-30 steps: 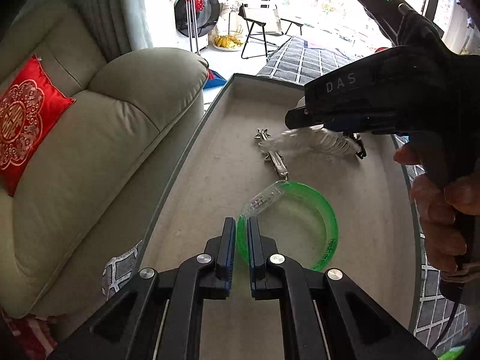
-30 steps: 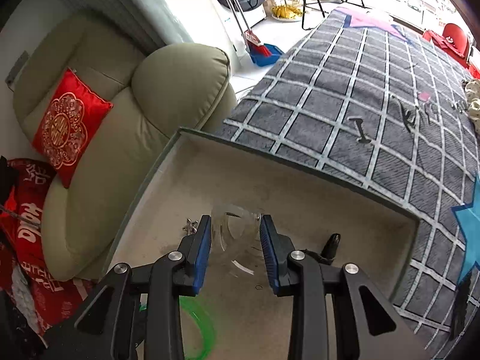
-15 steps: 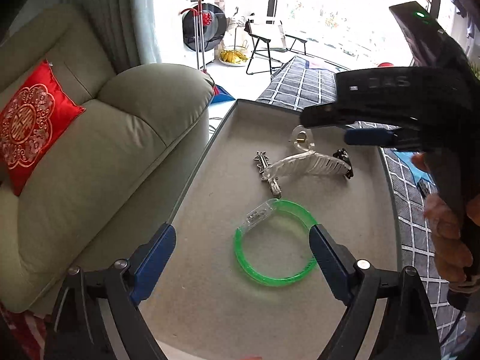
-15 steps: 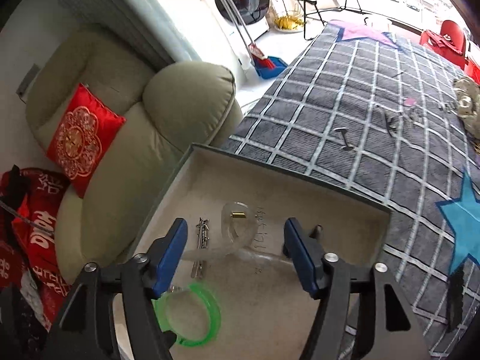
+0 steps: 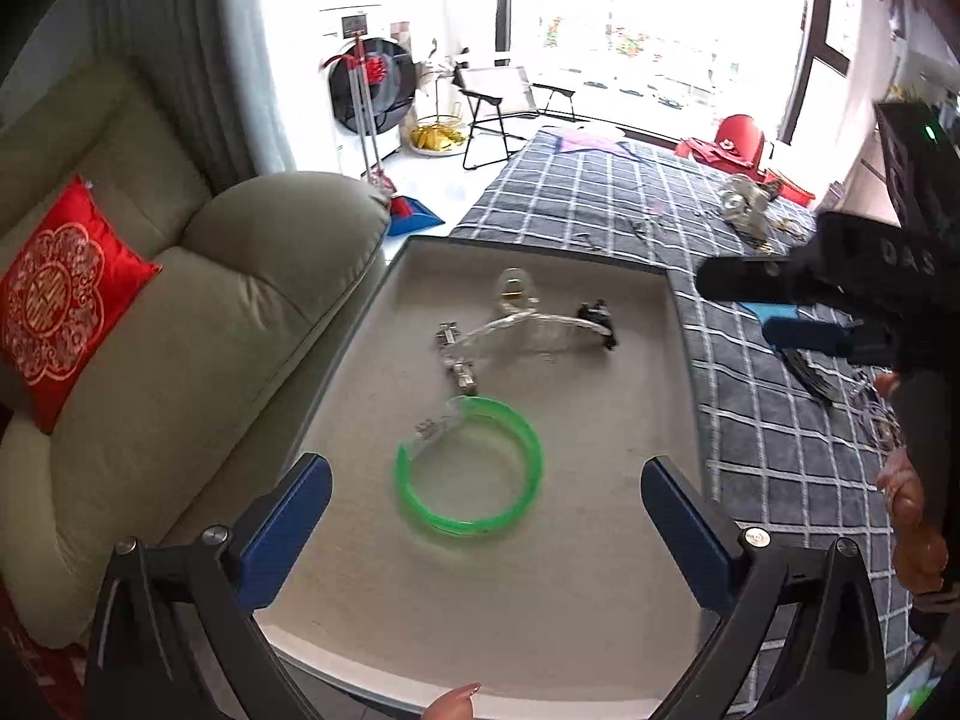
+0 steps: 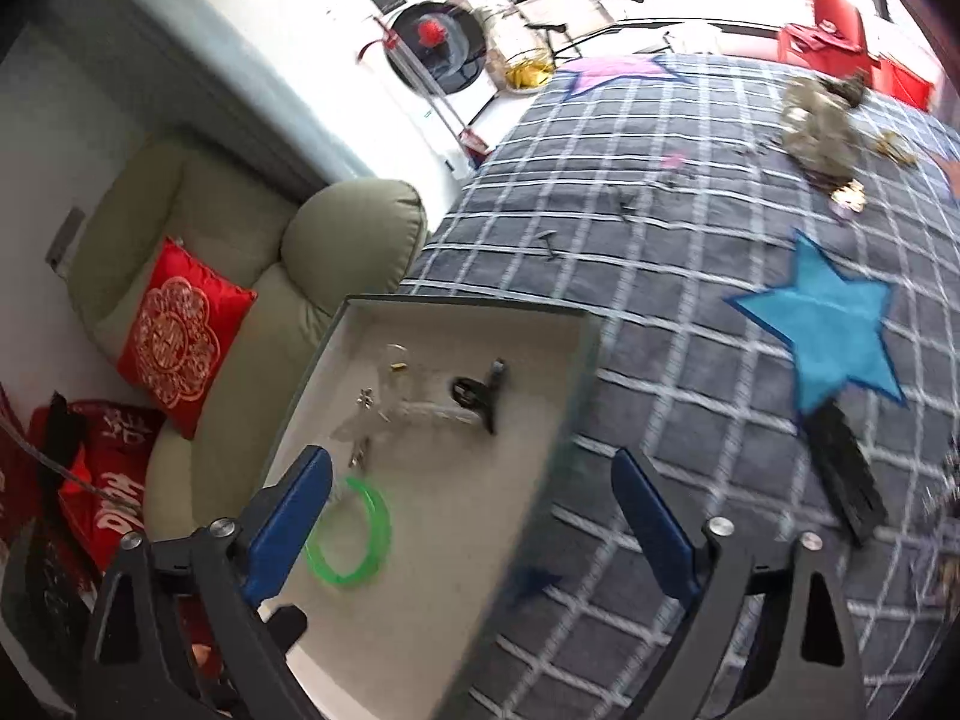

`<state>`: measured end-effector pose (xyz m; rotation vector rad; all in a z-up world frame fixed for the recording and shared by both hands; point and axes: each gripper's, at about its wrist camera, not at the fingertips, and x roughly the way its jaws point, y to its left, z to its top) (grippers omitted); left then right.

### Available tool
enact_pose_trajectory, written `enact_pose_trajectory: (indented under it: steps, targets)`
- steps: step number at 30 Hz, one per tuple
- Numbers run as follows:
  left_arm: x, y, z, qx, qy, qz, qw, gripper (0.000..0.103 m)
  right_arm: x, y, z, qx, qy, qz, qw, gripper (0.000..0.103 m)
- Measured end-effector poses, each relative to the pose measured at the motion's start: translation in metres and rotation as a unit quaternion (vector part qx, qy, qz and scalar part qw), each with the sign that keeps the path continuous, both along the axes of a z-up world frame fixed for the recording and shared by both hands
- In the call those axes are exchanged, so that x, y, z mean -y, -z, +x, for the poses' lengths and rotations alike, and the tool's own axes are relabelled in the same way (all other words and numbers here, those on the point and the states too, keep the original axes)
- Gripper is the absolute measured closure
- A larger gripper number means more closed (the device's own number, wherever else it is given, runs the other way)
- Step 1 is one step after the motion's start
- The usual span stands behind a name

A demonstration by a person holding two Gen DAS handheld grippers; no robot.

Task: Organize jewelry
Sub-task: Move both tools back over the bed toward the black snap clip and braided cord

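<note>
A tray with a beige lining (image 5: pixel 540 600) holds a green bangle (image 5: pixel 474 468), a clear hair claw (image 5: pixel 528 327), a silver clip (image 5: pixel 456 360), a black clip (image 5: pixel 600 318) and a clear ring (image 5: pixel 513 288). My left gripper (image 5: pixel 486 528) hovers above the bangle. Its jaws are opening wide and the pads touch nothing. My right gripper (image 6: pixel 474 522) hangs over the tray's (image 6: pixel 456 540) right rim, jaws opening, nothing between them. The left wrist view shows it at the right edge (image 5: pixel 810 300). The bangle (image 6: pixel 354 534) and claw (image 6: pixel 420 408) lie loose.
The tray sits on a grey checked blanket (image 6: pixel 690 252) with star patches, beside a green sofa (image 5: pixel 180 330) with a red cushion (image 5: pixel 60 300). More jewelry is piled far out on the blanket (image 6: pixel 822 120). A black comb-like piece (image 6: pixel 846 474) lies at the right. A fingertip (image 5: pixel 450 699) shows at the tray's near edge.
My left gripper let go of the green bangle, opened and drew back upward. My right gripper released the clear hair claw in the tray, opened and swung away to the right.
</note>
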<state>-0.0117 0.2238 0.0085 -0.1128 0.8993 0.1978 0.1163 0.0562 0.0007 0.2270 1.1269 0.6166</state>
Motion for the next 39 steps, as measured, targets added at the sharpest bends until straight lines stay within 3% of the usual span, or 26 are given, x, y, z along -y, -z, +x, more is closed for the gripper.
enact_pose_trajectory:
  steps: [2,4,14,28,32,36,39]
  targets:
    - [0.008,-0.004,0.001,-0.003,0.008,-0.004,1.0,0.0,0.016,0.0,-0.005,-0.004,0.009,0.009,1.0,0.007]
    - [0.016,-0.006,0.001,-0.006,0.017,-0.009,0.9998,0.0,0.036,0.001,-0.011,-0.005,0.021,0.019,1.0,0.0]
    - [0.08,-0.008,0.016,-0.033,0.06,-0.024,0.9974,0.0,0.136,-0.001,-0.045,0.022,0.081,0.04,0.996,0.0]
    - [0.176,0.011,0.061,-0.067,0.122,-0.056,0.9887,0.0,0.284,0.013,-0.062,0.006,0.184,-0.052,0.981,0.0]
    - [0.19,0.026,0.081,-0.081,0.122,-0.064,0.9872,0.0,0.301,0.019,-0.062,0.007,0.187,-0.082,0.979,0.0]
    - [0.203,0.038,0.099,-0.089,0.123,-0.065,0.9863,0.0,0.295,0.027,-0.062,0.013,0.17,-0.104,0.98,0.0]
    - [0.212,0.042,0.108,-0.087,0.131,-0.054,0.9861,0.006,0.281,0.033,-0.06,0.027,0.141,-0.135,0.98,0.0]
